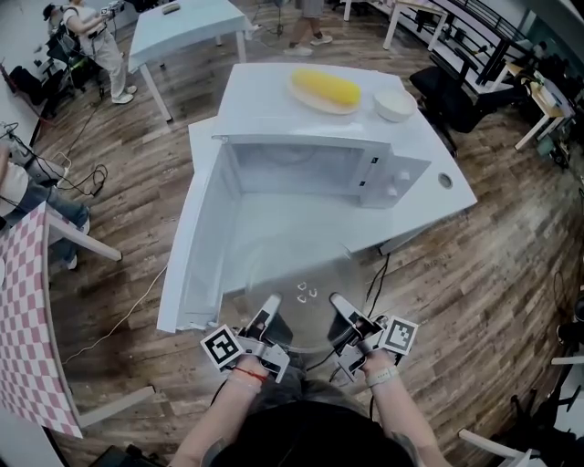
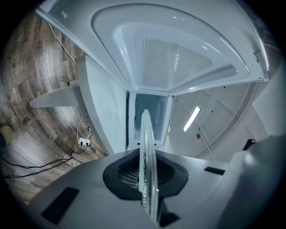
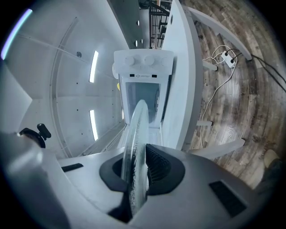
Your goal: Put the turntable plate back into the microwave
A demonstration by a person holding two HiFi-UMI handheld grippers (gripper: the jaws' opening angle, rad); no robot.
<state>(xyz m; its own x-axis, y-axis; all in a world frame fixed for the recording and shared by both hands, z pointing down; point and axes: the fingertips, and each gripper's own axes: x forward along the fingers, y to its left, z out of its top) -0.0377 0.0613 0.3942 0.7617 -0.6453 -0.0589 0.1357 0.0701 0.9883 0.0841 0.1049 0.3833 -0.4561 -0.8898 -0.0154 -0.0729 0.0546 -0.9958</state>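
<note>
Two grippers: left gripper [image 1: 271, 303] and right gripper [image 1: 338, 303], one in each hand, low in the head view, facing the microwave [image 1: 301, 173].
Left jaws: pinched on the near-left rim of the turntable plate [image 1: 301, 283], which ran edge-on between them in the left gripper view.
Right jaws: clamped on the plate's near-right rim, likewise edge-on in the right gripper view.
Turntable plate: clear glass, held in the air between both grippers, outside the microwave, just before its open cavity.
Microwave: white, on a white table [image 1: 265, 91]; knobs on the right panel.
Door [image 1: 196, 246]: swung wide to the left, standing beside the plate's left edge.
Dish [image 1: 315, 100]: on the table behind the microwave, holding a long piece of yellow food [image 1: 326, 88].
Bowl [image 1: 395, 105]: white, just right of the dish; contents could not be made out.
Floor: wood planks with cables [image 1: 119, 319] and a power strip [image 2: 83, 142].
Second table [image 1: 182, 23]: white, well behind.
Checked cloth [image 1: 27, 319]: red and white, far left.
Person [image 1: 96, 36]: standing at upper left.
</note>
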